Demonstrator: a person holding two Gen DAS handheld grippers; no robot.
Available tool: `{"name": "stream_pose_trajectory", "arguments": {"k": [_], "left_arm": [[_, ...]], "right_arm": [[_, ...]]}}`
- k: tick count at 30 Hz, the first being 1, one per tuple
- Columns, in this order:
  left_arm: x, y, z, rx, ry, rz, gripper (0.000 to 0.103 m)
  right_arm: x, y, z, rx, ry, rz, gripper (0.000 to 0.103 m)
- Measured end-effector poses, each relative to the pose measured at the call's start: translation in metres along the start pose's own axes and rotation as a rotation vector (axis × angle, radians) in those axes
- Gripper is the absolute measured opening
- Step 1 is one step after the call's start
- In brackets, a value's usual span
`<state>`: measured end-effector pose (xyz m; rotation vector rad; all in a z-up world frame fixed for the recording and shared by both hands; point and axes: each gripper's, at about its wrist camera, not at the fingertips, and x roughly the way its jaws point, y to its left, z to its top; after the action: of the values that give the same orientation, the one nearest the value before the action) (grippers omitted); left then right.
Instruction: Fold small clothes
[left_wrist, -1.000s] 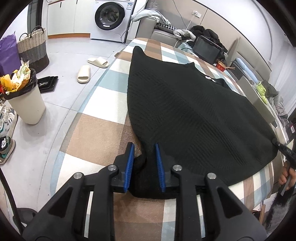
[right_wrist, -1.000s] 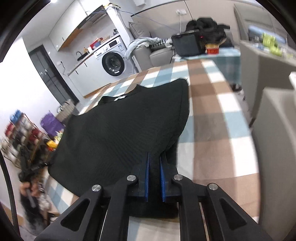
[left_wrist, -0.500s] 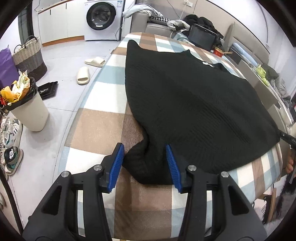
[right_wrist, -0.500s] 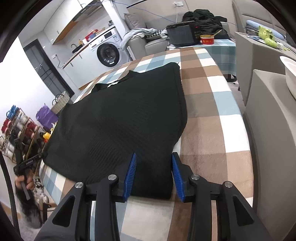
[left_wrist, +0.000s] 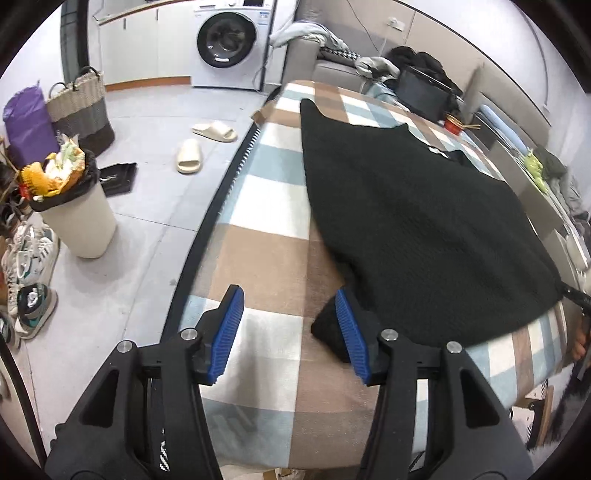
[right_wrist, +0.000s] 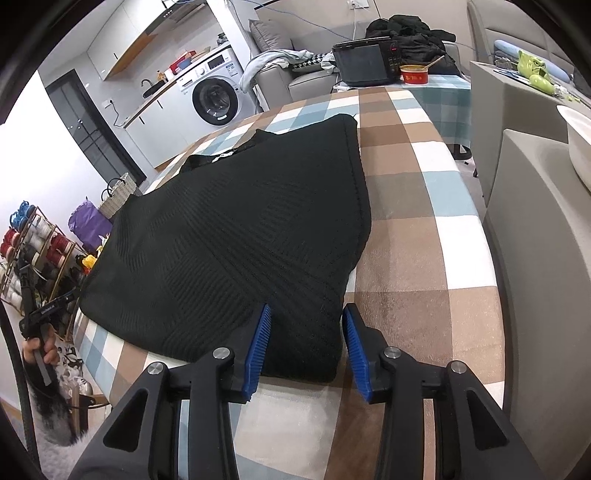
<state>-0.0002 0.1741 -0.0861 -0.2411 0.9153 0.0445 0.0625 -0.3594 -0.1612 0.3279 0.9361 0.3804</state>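
A black knit garment (left_wrist: 406, 221) lies spread flat on the table's checked cloth (left_wrist: 266, 206). My left gripper (left_wrist: 288, 295) is at its near left corner with its jaws opening. Only bare cloth lies between the blue pads (left_wrist: 231, 328), and the bunched corner (left_wrist: 328, 328) rests against the outside of the right pad. In the right wrist view the garment (right_wrist: 240, 240) reaches to my right gripper (right_wrist: 307, 312), which is open. Its near right corner (right_wrist: 306, 343) lies slack between the pads, which do not press on it.
To the left of the table are a full white bin (left_wrist: 74, 214), two slippers (left_wrist: 190, 155), a woven basket (left_wrist: 79, 107) and shoes (left_wrist: 33, 302). A black appliance (right_wrist: 365, 62) and a red bowl (right_wrist: 415, 74) stand beyond the far end. A grey unit (right_wrist: 535, 258) runs along the right side.
Both grippers let go of the garment's near corners and opened. The left one slid left off its corner, and the garment settled flat on the cloth.
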Motion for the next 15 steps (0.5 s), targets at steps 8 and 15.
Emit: {"name": "stream_pose_trajectory", "arguments": {"k": [8, 15], "left_arm": [[0.008, -0.027, -0.007, 0.102, 0.001, -0.043, 0.037], [0.0, -0.029, -0.008, 0.125, -0.035, -0.067, 0.007]], "right_arm": [[0.002, 0.002, 0.002, -0.005, 0.005, -0.01, 0.041], [0.003, 0.004, 0.005, -0.006, 0.007, -0.018, 0.041]]}}
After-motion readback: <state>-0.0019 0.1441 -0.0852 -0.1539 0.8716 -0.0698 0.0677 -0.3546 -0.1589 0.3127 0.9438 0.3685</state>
